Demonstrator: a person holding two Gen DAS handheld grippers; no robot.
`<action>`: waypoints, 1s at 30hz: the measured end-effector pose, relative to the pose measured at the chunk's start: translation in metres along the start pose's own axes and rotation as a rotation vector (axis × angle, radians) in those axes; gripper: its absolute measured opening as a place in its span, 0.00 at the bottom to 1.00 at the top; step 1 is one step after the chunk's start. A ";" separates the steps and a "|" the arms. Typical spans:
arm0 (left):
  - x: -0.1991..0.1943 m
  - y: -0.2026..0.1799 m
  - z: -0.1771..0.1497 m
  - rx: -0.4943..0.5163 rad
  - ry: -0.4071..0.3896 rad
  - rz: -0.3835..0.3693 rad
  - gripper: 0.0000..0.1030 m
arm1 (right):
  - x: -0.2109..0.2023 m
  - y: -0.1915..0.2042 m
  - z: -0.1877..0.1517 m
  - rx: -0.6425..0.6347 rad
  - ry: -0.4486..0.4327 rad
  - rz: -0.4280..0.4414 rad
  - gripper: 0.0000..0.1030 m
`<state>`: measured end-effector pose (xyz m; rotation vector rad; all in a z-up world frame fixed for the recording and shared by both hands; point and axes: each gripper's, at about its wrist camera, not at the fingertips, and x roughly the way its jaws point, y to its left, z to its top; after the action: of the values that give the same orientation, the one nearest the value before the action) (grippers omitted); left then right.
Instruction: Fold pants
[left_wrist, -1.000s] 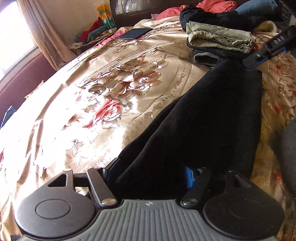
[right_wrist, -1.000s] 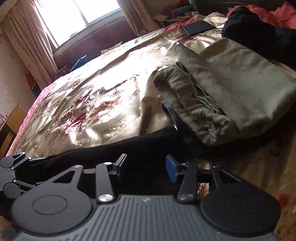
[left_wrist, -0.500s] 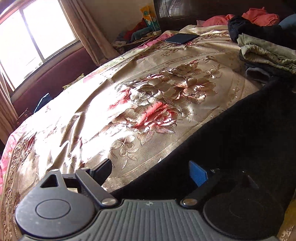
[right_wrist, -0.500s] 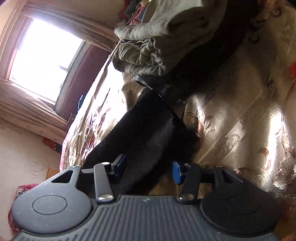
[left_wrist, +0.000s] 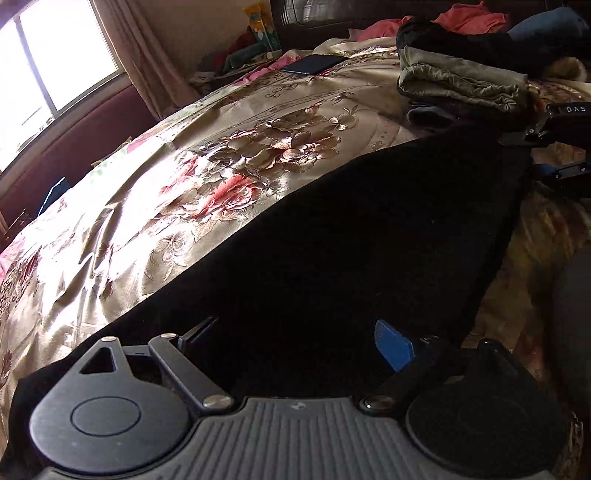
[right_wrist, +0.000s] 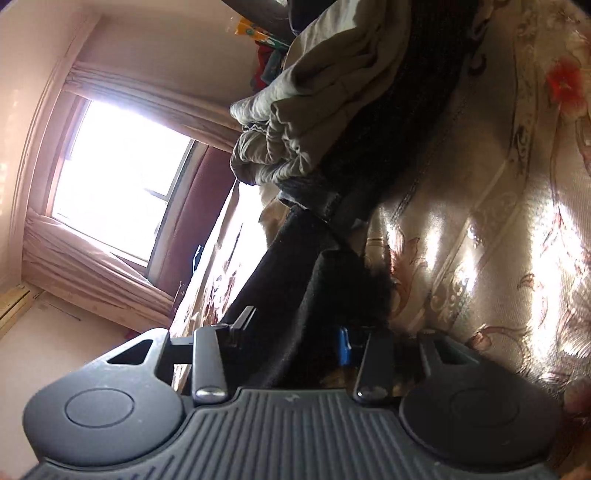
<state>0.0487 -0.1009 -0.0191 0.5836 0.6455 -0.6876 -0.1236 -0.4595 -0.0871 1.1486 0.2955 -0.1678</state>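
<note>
Pants (left_wrist: 351, 251), black, lie spread flat on the bed (left_wrist: 184, 192), running from 7 o'clock to 2 o'clock in the left wrist view over a gold floral bedspread. Stack of folded clothes (left_wrist: 461, 85), olive piece on top, sits at 1 o'clock, just beyond the far end of the pants. Dark flat object (left_wrist: 314, 63), possibly a phone, rests near the headboard at 12 o'clock. Left tongs (left_wrist: 295, 336) stand spread wide above the near end of the pants, gripping nothing. Right tongs (right_wrist: 291, 328) are pinching a bunched fold of the pants between the pads (right_wrist: 343, 345); in the left wrist view they show at 2 o'clock (left_wrist: 546, 147), at the far corner of the pants
</note>
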 end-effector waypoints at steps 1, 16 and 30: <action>-0.001 -0.001 0.002 0.002 -0.002 -0.005 0.99 | -0.004 -0.001 -0.002 -0.016 0.002 -0.012 0.41; -0.001 -0.031 0.022 0.051 0.023 -0.021 0.99 | 0.008 -0.020 0.007 0.184 -0.023 0.183 0.11; -0.001 -0.043 0.034 0.035 -0.019 -0.023 0.99 | 0.015 0.036 0.031 0.163 -0.024 0.275 0.06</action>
<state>0.0283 -0.1508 -0.0080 0.6019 0.6240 -0.7263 -0.0949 -0.4727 -0.0488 1.3356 0.1013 0.0372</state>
